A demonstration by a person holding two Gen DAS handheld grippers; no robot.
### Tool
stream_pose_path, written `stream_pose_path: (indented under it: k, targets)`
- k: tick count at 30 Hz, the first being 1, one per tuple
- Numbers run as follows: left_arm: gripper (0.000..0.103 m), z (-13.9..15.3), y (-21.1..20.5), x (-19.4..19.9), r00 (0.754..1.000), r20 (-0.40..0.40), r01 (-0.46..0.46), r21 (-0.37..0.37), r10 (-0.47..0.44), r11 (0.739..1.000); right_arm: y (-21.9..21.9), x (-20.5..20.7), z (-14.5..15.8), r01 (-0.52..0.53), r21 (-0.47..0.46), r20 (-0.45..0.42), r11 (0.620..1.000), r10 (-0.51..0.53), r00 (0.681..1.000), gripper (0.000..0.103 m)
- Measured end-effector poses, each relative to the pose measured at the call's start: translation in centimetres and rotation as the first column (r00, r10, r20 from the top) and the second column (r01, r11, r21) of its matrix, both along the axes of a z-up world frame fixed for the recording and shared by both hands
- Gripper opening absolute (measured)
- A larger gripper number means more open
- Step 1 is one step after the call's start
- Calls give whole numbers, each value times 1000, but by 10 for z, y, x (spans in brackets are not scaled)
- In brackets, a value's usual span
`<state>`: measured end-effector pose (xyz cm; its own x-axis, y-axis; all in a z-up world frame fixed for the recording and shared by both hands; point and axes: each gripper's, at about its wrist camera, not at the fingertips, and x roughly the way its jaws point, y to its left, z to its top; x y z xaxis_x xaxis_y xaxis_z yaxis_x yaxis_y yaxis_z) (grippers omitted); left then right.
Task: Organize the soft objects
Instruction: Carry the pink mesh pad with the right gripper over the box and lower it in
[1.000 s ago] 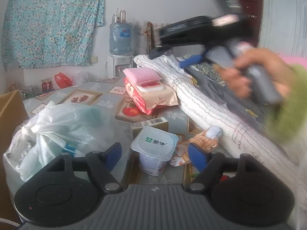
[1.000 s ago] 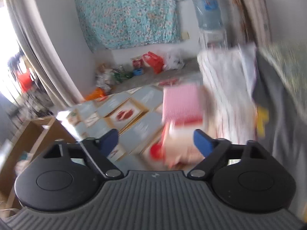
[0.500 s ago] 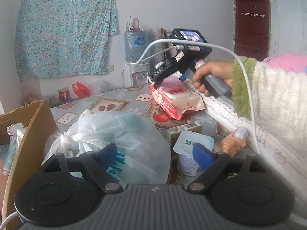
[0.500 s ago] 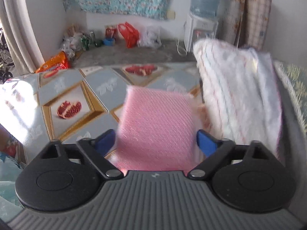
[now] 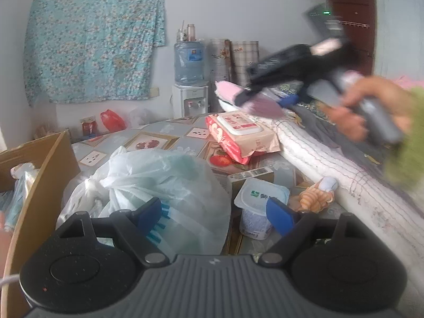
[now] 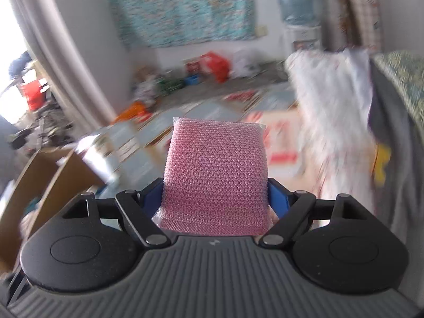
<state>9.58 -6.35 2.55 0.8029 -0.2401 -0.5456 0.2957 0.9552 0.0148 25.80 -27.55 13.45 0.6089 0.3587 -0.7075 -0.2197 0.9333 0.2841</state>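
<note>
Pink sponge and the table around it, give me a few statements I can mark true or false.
1. The right gripper holds the pink sponge. True.
2. The left gripper is shut on the yogurt cup. False: it is open and holds nothing.
3. The pack of wipes lies on the table. True.
4. The water bottle lies in the cardboard box. False: it stands on a dispenser by the wall.

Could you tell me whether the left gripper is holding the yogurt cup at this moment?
No, the left gripper stands open with nothing between its fingers, and the yogurt cup sits on the table beyond them.
</note>
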Motion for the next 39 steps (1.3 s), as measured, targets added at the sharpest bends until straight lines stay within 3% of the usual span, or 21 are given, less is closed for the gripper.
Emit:
stream_pose_path:
  k: [6,12,16,21,28,31,33,36,39]
  targets:
    - [87,5,-3,-5,996,-56,61,-85,-66,995,23,-66,-18,-74,55,-91,996,79,993,81]
    - [83,0,-19,10,986,-130,83,-160,-105,984,42,-87,-41,-77,1,-120,997,76,990,84]
    - [72,-9,-22,26,979,-185,47,-184,-82,982,33,-85,-52,-62,66,-150,996,71,986,84]
    - [71,-9,-17,34,974,-213,36,-202,-80,979,15,-81,-56,-48,161,-179,986,77,981,86]
    - [68,-6,-22,41,973,-218,33,-195,-76,980,-22,-81,-54,22,333,-172,943,38,984,86]
    - [62,-8,-22,53,963,-262,3,-224,-64,975,-32,-72,-61,72,366,-190,928,-1,982,78]
    - [59,-10,-21,59,954,-292,-13,-248,-62,969,-34,-68,-69,90,391,-216,916,-4,976,60]
    - [54,-11,-26,66,950,-305,-20,-256,-62,966,-37,-66,-81,104,451,-244,886,10,970,46]
    - [47,-11,-32,70,953,-298,-24,-243,-51,970,-37,-69,-76,109,449,-224,887,-6,975,44]
